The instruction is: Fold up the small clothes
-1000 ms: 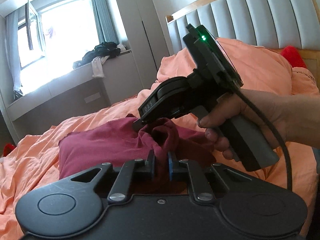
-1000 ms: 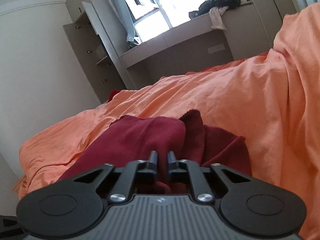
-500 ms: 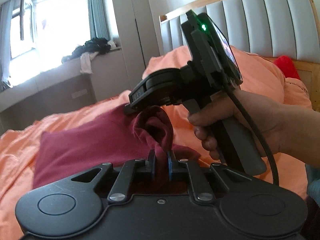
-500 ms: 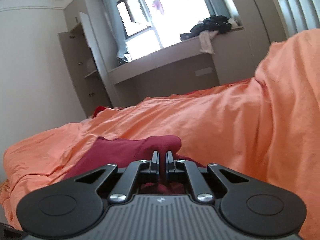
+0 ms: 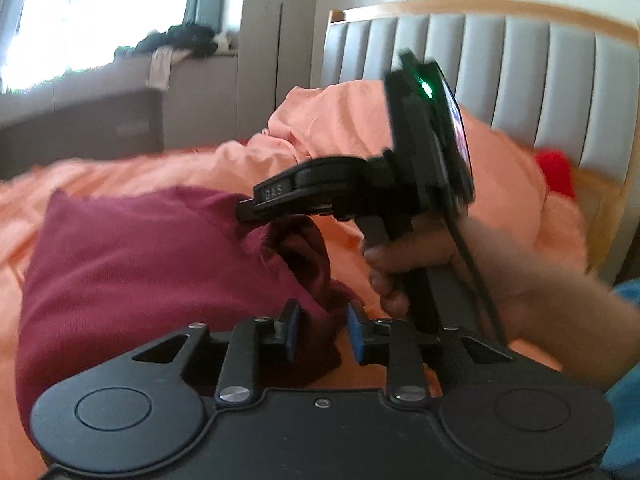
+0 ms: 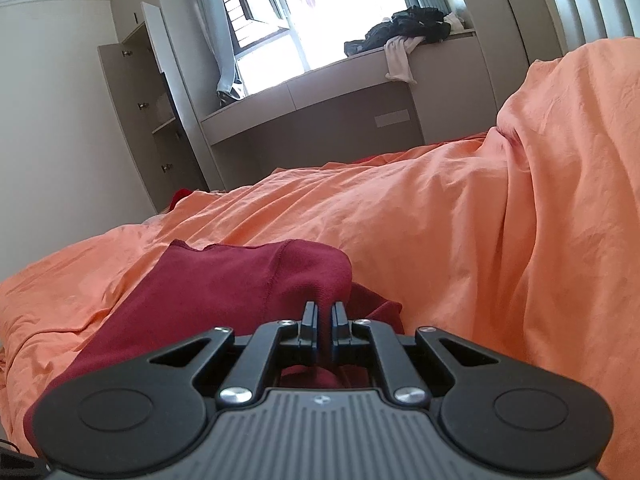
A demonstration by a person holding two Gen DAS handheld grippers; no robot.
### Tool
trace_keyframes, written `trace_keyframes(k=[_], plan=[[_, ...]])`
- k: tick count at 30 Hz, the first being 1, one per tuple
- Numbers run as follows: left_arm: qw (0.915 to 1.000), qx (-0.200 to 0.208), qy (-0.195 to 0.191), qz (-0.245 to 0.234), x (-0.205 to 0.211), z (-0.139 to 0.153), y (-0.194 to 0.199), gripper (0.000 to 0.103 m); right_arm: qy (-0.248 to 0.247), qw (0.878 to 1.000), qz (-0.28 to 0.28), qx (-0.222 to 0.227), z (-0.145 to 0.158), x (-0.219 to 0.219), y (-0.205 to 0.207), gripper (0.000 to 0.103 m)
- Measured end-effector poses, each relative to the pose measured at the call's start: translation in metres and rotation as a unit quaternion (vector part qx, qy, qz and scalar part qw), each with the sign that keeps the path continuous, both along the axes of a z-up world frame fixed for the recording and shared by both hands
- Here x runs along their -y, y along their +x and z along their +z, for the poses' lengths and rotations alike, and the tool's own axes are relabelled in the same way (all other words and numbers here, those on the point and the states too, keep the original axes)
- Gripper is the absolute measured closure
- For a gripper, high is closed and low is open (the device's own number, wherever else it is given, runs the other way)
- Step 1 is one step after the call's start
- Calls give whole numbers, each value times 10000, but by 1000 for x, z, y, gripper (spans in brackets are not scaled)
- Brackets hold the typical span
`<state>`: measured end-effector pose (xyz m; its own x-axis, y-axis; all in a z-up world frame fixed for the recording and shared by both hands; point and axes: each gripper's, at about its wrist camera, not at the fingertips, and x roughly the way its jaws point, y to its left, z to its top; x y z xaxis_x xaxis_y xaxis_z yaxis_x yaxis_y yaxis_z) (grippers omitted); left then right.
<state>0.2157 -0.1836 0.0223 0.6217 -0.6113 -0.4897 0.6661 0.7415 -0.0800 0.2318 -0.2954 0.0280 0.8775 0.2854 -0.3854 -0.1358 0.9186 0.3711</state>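
Maroon garment (image 5: 132, 264) on orange bedding (image 6: 420, 216), long axis running away from both cameras. Left gripper (image 5: 320, 330) parted, cloth loose between pads. Right gripper (image 6: 324, 320) pinching a raised fold.

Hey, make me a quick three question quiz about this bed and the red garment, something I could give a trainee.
1. True or false: the left claw is clamped on the red garment.
2. What does the right claw grip?
3. The garment lies on: A) a gray desk B) an orange bedsheet C) a rug.

Key: 1. False, its jaws stand apart around the cloth. 2. A fold of the red garment. 3. B.
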Motion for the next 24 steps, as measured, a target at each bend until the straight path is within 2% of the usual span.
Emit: trace_keyframes(k=[2, 4, 6, 8, 10, 12, 14, 16, 19, 24], plan=[[9995, -225, -232, -17, -7, 3, 2, 68, -8, 10000, 5, -11, 0, 0, 0, 95], [9989, -293, -355, 8, -15, 10, 2, 58, -24, 10000, -3, -33, -1, 1, 0, 92], [9993, -91, -326, 188, -20, 20, -2, 35, -38, 10000, -21, -76, -2, 3, 1, 89], [9979, 224, -237, 562, -27, 30, -6, 23, -42, 9999, -56, -119, -3, 5, 0, 84], [9951, 370, -155, 902, -35, 38, -4, 18, -37, 9998, -88, -149, -4, 7, -1, 80], [9912, 395, -130, 1256, -44, 44, 3, 10, -48, 9998, -122, -167, -4, 9, -3, 70], [9856, 367, -154, 1645, -57, 45, 13, 6, -52, 9997, -139, -175, -5, 11, -6, 52], [9806, 263, -176, 1936, -70, 44, 21, 6, -67, 9998, -98, -178, -5, 11, -11, 44], [9747, 93, -186, 2227, -90, 40, 31, 5, -145, 9997, -37, -171, -4, 8, -20, 25], [9706, -191, -153, 2394, -112, 21, 36, 3, -644, 9975, 60, -285, -8, -7, -39, 9]])
